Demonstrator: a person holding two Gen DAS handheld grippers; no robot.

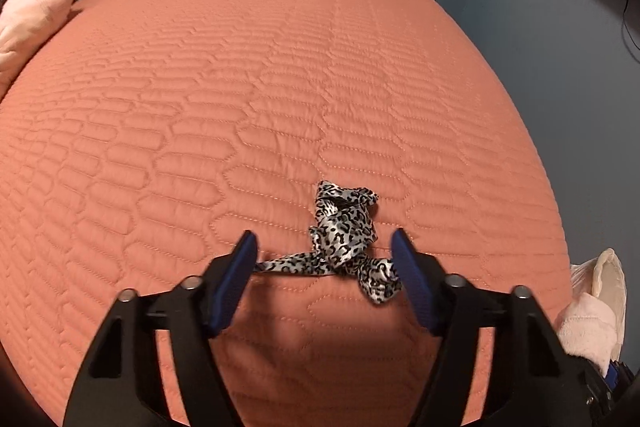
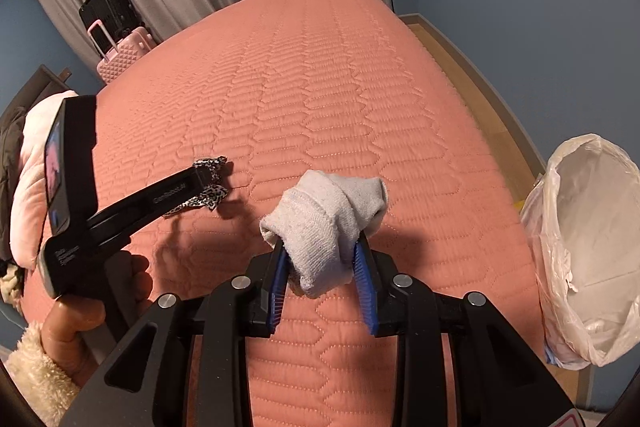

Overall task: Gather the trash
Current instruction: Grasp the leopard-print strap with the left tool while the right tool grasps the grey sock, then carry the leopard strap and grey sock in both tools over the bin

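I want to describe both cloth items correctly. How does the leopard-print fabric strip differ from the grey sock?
The leopard-print fabric strip is patterned black on silvery white; the grey knitted sock is plain. The strip lies on the quilted salmon bedspread; the sock is lifted, pinched by the right gripper. The left gripper stands open around the strip, its fingers not pressing. Both are crumpled soft cloth.

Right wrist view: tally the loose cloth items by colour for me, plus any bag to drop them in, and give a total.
Grey knitted sock, clamped in the right tool: 1
Black-and-white leopard-print satin ribbon, lying on the pink quilted bedspread at the left tool: 1
White plastic trash bag, open beside the bed: 1
Total: 3
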